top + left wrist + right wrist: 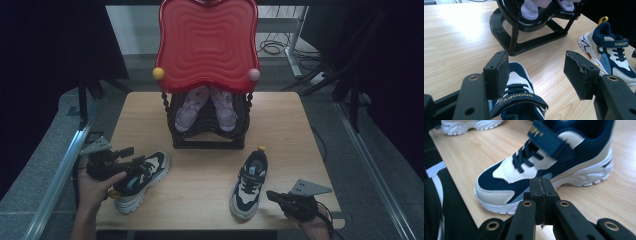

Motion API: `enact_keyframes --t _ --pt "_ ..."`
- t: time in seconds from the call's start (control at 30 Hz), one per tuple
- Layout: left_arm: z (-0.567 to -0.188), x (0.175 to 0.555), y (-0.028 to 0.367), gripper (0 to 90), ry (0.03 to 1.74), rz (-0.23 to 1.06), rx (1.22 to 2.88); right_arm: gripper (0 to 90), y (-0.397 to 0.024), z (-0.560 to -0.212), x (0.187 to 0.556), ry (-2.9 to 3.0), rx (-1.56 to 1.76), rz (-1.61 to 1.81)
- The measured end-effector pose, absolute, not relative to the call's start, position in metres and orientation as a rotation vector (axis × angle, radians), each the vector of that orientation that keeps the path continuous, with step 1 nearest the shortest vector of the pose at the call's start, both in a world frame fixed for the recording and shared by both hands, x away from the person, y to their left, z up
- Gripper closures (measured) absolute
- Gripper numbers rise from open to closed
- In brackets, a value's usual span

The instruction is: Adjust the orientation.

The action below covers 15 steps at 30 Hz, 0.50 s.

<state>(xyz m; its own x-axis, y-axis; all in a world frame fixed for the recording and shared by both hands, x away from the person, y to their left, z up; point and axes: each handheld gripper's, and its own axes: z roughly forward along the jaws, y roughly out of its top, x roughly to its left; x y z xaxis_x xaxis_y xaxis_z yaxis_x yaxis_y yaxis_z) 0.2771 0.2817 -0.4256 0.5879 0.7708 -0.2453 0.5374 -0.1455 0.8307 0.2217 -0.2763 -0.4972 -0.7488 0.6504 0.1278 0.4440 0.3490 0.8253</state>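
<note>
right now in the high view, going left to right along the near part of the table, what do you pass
left gripper → left navy and white sneaker → right navy and white sneaker → right gripper

I see a matt, pale wood-grain table [210, 175]. On it, the black rack [524, 37] looks like glossy painted metal. Beside the rack, both sneakers [544, 162] show navy mesh cloth, smooth cream leather-like panels and ridged white rubber soles. The tray [207, 42] above the rack is glossy red plastic.
</note>
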Motion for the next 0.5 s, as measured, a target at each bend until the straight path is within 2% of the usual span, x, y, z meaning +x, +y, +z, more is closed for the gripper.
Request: enact_keyframes --t 0.5 --pt "-0.426 0.277 0.281 37.7 1.063 0.289 1.819 89.8 -0.252 -0.517 0.219 2.549 0.896 1.276"
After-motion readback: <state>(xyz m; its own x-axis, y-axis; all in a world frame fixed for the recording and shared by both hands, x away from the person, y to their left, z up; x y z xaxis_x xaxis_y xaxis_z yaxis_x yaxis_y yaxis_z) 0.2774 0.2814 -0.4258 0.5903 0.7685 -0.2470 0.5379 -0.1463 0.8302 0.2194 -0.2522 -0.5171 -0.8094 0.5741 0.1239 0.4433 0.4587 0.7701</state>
